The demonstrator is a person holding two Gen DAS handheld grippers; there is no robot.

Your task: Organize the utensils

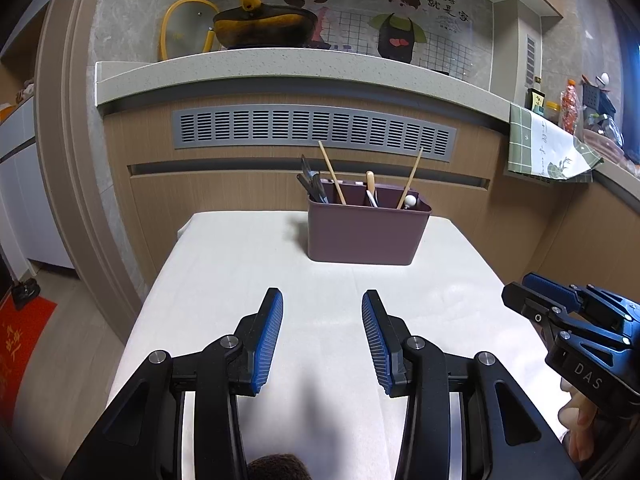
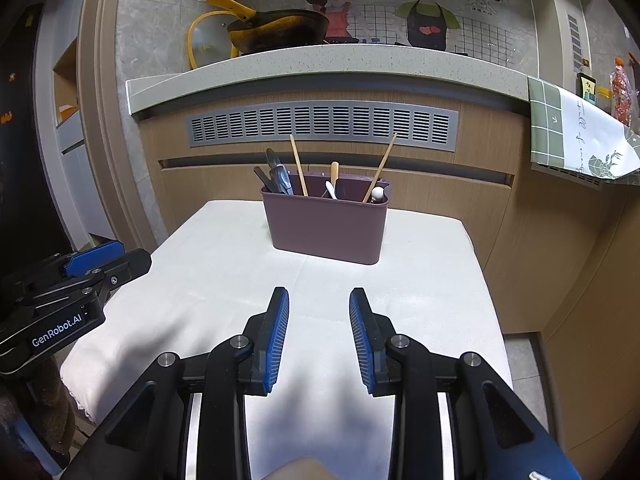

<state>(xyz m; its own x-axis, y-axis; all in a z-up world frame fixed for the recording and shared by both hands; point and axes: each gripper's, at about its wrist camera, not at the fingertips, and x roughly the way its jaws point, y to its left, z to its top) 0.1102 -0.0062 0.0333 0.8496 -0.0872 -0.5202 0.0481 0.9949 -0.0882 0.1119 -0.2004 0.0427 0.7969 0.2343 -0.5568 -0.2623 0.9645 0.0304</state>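
A purple utensil holder (image 1: 366, 232) stands at the far end of the white-covered table (image 1: 240, 280); it also shows in the right wrist view (image 2: 326, 226). It holds dark-handled knives (image 1: 312, 184), two wooden chopsticks (image 1: 332, 172), a wooden-handled utensil (image 1: 371, 186) and a white-tipped utensil (image 1: 410, 201). My left gripper (image 1: 322, 300) is open and empty above the near part of the table. My right gripper (image 2: 319, 296) is open and empty beside it, and shows at the right edge of the left wrist view (image 1: 516, 286).
A wooden cabinet with a grey vent (image 1: 316, 130) rises behind the table under a speckled counter (image 1: 280, 66). A yellow-handled pan (image 1: 264, 24) sits on the counter. A green checked cloth (image 1: 548, 144) hangs at the right. A red mat (image 1: 20, 344) lies on the floor left.
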